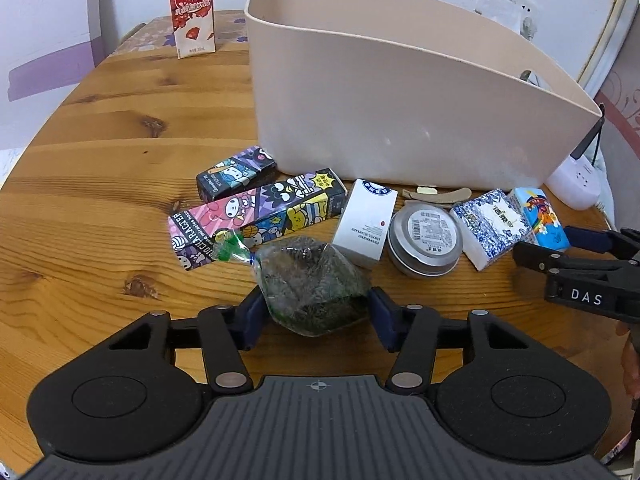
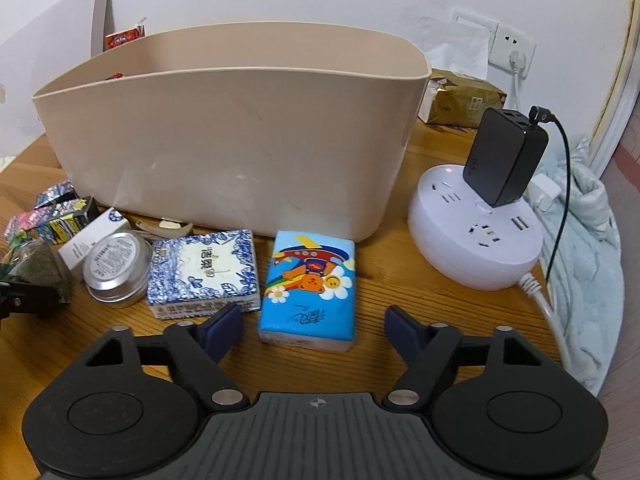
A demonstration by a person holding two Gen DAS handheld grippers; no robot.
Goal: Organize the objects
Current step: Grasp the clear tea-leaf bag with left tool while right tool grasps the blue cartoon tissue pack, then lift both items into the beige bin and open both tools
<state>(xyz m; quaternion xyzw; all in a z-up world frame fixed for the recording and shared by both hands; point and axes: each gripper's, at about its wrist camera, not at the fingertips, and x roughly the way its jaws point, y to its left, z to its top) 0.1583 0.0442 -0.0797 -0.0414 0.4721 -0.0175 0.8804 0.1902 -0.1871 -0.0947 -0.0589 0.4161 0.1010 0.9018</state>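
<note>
A beige bin stands on the wooden table; it also shows in the right wrist view. My left gripper is shut on a clear bag of dark dried leaves, resting on the table. My right gripper is open, its fingers on either side of the near end of a blue cartoon tissue pack, apart from it. In front of the bin lie a blue-white tissue pack, a round tin, a white box and two cartoon boxes.
A red milk carton stands at the far left. A white round power strip with a black charger and cables sits right of the bin. A pale cloth hangs at the table's right edge. A tan clip lies by the bin.
</note>
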